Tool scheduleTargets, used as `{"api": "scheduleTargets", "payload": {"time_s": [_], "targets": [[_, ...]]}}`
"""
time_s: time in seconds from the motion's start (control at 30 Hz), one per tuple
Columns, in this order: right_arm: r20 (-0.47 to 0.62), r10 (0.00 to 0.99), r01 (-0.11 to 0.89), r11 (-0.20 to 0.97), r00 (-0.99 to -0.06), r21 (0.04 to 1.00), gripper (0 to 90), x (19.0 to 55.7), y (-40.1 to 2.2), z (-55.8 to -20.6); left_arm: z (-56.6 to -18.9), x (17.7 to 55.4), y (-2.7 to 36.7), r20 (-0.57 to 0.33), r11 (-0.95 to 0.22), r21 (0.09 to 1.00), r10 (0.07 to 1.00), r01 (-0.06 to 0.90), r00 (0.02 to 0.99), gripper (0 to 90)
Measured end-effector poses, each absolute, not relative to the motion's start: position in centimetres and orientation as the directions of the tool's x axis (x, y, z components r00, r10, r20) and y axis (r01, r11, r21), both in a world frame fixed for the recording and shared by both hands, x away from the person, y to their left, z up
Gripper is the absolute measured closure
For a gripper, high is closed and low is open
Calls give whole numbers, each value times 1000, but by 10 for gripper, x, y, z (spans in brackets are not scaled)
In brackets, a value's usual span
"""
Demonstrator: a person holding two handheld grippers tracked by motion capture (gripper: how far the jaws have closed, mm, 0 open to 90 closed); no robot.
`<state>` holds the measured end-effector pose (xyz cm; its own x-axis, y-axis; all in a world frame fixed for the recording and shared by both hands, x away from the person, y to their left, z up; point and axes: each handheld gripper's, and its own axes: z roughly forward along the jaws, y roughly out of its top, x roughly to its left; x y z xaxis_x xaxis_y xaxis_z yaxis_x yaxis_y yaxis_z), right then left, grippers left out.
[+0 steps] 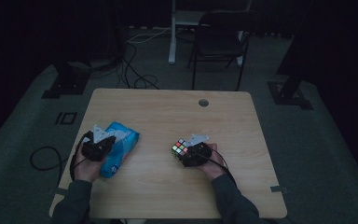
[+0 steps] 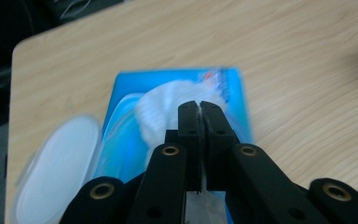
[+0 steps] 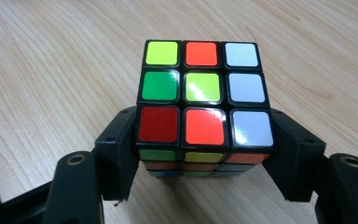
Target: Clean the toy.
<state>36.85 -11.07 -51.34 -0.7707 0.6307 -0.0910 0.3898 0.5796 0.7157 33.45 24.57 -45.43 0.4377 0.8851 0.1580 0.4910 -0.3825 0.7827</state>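
A blue pack of wet wipes (image 1: 121, 148) lies near the left edge of the wooden table (image 1: 168, 112). In the left gripper view its white lid (image 2: 56, 163) is flipped open and a white wipe (image 2: 161, 109) bulges out of the pack (image 2: 235, 93). My left gripper (image 2: 199, 106) is shut on that wipe, with a thin white strip showing between the jaws. In the high view this gripper (image 1: 108, 140) sits over the pack's near end. My right gripper (image 3: 205, 135) is shut on a scrambled colour cube (image 3: 204, 88), held by its sides just above the table. The high view shows gripper (image 1: 186, 151) and cube (image 1: 180, 147) right of centre.
A round cable hole (image 1: 203, 102) sits near the table's far edge. Beyond the table stand a dark chair (image 1: 219, 37) and a white post (image 1: 172, 32), with cables (image 1: 135, 70) on the grey floor. Black stand feet (image 1: 65, 84) flank the table.
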Motion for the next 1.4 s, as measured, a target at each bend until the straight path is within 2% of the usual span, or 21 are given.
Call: {"api": "scheduleTargets", "payload": {"time_s": [0.27,0.4,0.43,0.5,0.57,0.83,1.0,1.17,1.27,1.4], "targets": [[-89,631,388,575,-771,720,343,368,-110,-513,-436,330,227,126,-375,828,849,416,513,892],[-86,630,389,574,-772,720,343,368,-110,-512,-437,331,225,106,-372,830,836,415,538,887],[-86,631,388,574,-771,721,343,368,-110,-512,-439,332,226,101,-369,829,838,420,537,853],[-88,629,387,575,-772,721,343,368,-109,-512,-443,334,229,80,-342,834,852,434,517,699],[-90,628,382,575,-773,724,343,367,-110,-511,-443,332,233,66,-318,844,861,433,505,599],[-91,629,379,571,-772,728,343,367,-110,-510,-443,320,248,92,-324,845,872,426,480,475],[-91,631,379,568,-770,730,343,366,-110,-508,-439,307,263,42,-263,881,872,393,488,467],[-93,629,374,567,-772,734,343,366,-109,-507,-432,303,267,73,-275,883,880,380,469,463],[-94,627,373,569,-773,733,343,365,-108,-507,-435,310,267,100,-295,863,896,410,433,464],[-93,625,370,569,-775,735,343,365,-107,-507,-454,328,265,97,-322,813,897,485,432,451]]}}
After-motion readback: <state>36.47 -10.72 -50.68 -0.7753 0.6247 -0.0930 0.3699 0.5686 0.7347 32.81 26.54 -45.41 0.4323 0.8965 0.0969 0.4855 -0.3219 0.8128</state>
